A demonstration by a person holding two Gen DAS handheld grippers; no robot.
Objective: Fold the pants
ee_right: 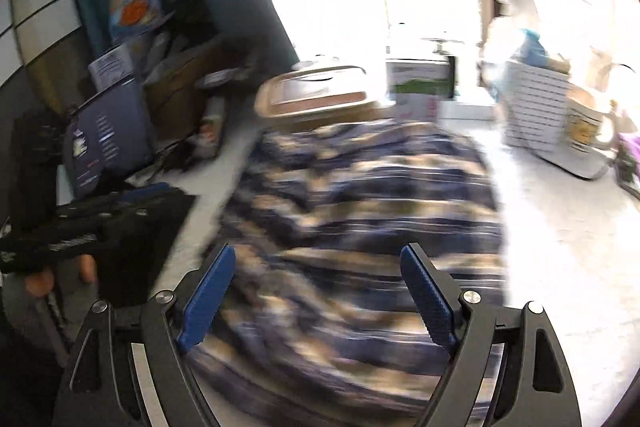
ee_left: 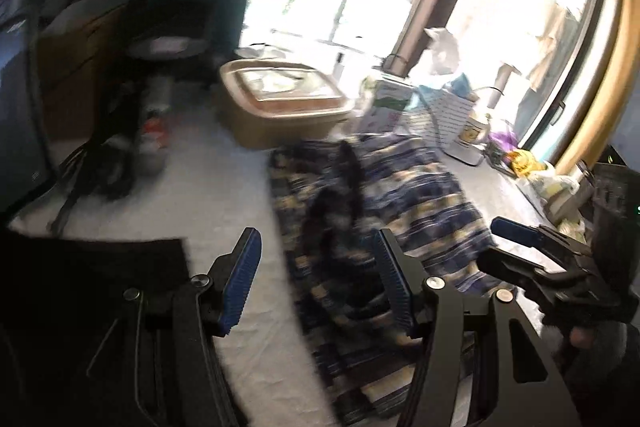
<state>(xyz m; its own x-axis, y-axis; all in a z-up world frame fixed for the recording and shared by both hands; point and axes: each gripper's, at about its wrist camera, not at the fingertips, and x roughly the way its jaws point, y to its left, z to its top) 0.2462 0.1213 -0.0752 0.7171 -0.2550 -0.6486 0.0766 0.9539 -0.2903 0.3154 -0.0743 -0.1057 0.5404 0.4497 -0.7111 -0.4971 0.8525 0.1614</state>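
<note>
Sprawling in a rumpled heap on the white tabletop point(ee_right: 552, 227) are the blue-and-cream plaid pants point(ee_right: 360, 211), blurred in both views. Both jaws are spread wide and empty: the right hand-held gripper point(ee_right: 316, 297) hovers right over the near edge of the fabric, the left hand-held gripper point(ee_left: 318, 277) over its left edge. A tan lidded bin point(ee_left: 280, 103) sits just behind the pants, a striped basket point(ee_right: 536, 111) off to the right.

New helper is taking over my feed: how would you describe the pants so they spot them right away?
Start at the bright window, then drop to the tan tub on the white table. The pants lie spread just in front of the tub, the only blue, cream and white plaid cloth there, unlike the plain black mat to the left.
</note>
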